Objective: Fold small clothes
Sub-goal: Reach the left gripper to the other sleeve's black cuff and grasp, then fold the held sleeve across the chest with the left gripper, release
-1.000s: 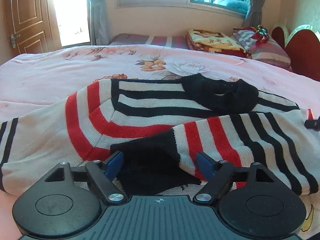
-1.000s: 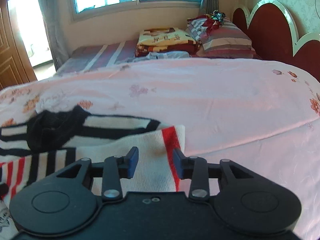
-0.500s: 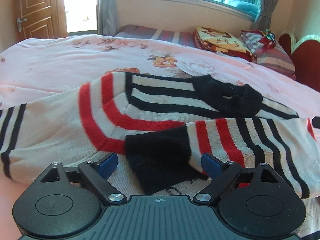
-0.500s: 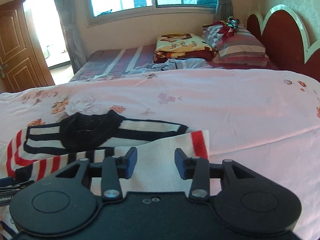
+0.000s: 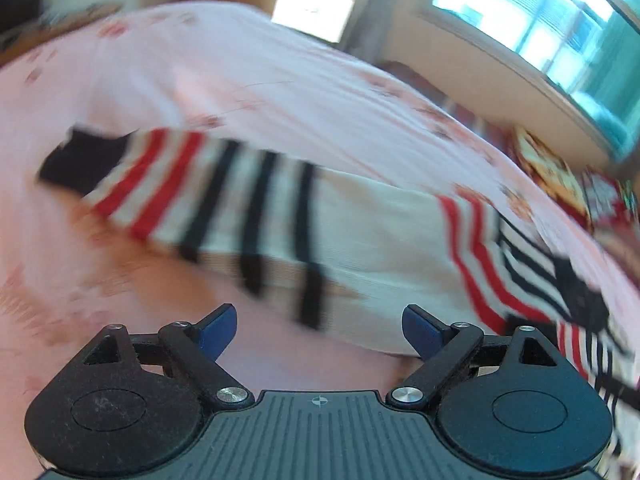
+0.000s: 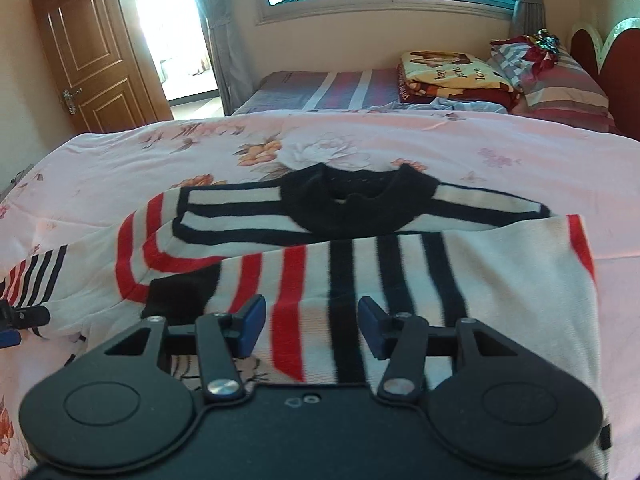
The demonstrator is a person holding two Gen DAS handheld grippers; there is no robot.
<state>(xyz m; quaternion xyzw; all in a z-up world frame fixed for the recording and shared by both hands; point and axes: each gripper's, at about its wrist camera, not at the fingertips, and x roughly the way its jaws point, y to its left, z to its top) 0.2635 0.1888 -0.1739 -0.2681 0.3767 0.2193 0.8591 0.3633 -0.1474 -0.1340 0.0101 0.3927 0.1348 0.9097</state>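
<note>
The striped sweater [image 6: 360,248] lies on the bed [image 6: 500,152], one sleeve [image 6: 360,276] already across its chest. The left gripper [image 5: 318,330], fingers released and empty, faces the other sleeve [image 5: 208,184]; the right gripper [image 6: 311,326] hovers spread, holding nothing.

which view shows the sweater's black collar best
The right wrist view. The collar sits sharp and near centre there, lying flat at the sweater's far edge, above the folded-over sleeve. In the left wrist view the picture is motion-blurred and tilted, and the collar is only a dark smear near the right edge.
</note>
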